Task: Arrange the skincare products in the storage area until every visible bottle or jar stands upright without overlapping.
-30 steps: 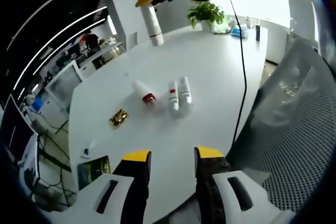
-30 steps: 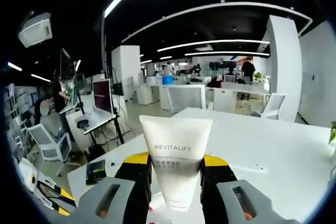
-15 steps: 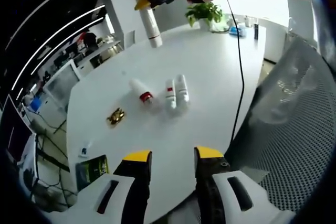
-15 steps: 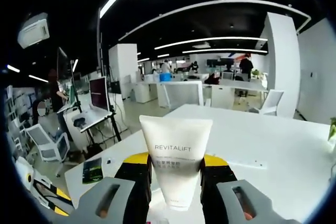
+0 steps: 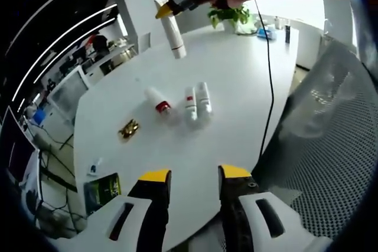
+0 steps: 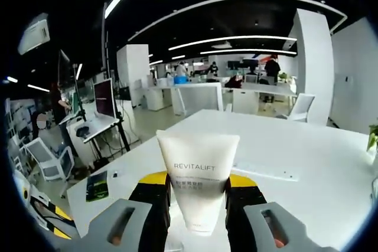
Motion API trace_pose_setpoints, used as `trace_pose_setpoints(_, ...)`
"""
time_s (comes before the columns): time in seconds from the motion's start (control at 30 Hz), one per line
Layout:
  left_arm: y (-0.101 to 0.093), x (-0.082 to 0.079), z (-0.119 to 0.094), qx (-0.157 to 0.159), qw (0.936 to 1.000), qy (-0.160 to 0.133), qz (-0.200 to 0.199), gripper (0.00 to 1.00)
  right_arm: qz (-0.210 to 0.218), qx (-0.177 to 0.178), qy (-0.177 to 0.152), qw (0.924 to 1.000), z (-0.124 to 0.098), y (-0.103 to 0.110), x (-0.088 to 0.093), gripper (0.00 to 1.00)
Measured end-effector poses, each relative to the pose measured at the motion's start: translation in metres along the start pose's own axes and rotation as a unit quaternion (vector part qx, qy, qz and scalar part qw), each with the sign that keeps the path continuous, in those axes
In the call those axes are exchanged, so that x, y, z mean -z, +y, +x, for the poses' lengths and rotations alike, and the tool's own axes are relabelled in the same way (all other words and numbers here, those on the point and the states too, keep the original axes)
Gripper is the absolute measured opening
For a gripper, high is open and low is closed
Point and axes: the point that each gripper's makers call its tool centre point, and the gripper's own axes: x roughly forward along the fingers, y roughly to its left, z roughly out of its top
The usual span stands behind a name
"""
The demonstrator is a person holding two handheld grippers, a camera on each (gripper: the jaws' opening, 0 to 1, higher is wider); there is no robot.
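Observation:
My right gripper [image 5: 168,9] hangs above the far part of the white table [image 5: 236,75], shut on a white REVITALIFT tube [image 5: 176,38] whose cap end points down. In the right gripper view the same tube [image 6: 198,172] stands between the jaws of the right gripper [image 6: 198,182]. Mid-table, a white tube with a red cap [image 5: 157,101] lies on its side. Beside it, two white bottles [image 5: 190,103] [image 5: 204,97] lie next to each other. My left gripper [image 5: 195,174] is open and holds nothing, well back from them at the table's near edge.
A small gold thing [image 5: 127,128] lies left of the tubes. A dark booklet [image 5: 101,188] and a small white item [image 5: 94,166] sit near the table's left edge. A black cable [image 5: 270,87] crosses the table. There is a potted plant [image 5: 227,15] at the far end and a mesh chair [image 5: 331,151] on the right.
The right gripper has drifted slightly with the tube still in its jaws. Both views have shifted a little with the hands. The things lying on the table have not moved.

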Motion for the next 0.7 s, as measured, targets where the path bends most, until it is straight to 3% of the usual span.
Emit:
trace_pose_setpoints(0.33,0.001,0.004,0.001,-0.003,1.0000,0.009,-0.001,0.31,0.002,0.005,0.001,1.0000,0.012,-0.004,0.008,0.30)
trace_pose_setpoints(0.7,0.001,0.008,0.001,-0.003,0.9998,0.020,0.001,0.30,0.008,0.019,0.021,0.9996,0.024,-0.015,0.035,0.29)
